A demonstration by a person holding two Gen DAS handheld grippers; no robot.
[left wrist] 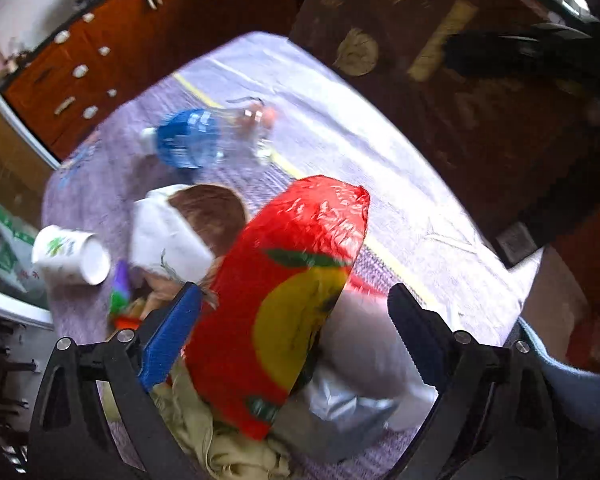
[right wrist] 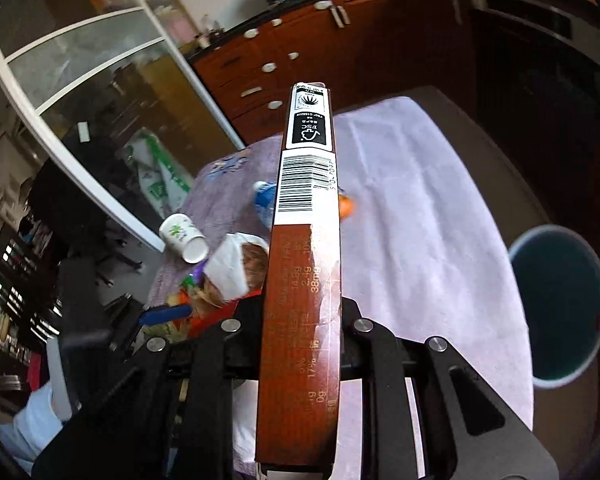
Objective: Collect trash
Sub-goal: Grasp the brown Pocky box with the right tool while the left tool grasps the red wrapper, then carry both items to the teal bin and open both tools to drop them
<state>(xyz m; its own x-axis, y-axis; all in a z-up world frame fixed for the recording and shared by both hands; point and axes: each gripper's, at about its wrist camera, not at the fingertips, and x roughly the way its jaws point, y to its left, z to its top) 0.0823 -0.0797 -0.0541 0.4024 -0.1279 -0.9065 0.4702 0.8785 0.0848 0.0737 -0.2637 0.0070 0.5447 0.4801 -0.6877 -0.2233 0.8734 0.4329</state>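
At the centre of the right wrist view, the right tongs (right wrist: 300, 312) clamp a flattened brown carton (right wrist: 304, 240) that stands up along the frame, above the cloth-covered table (right wrist: 420, 208). A bin (right wrist: 560, 304) sits at right. In the left view, the left tongs (left wrist: 296, 312) stand wide around a red bag (left wrist: 284, 292); whether they touch it is unclear. A cup (left wrist: 70, 254) and bottle (left wrist: 204, 136) lie upper left.
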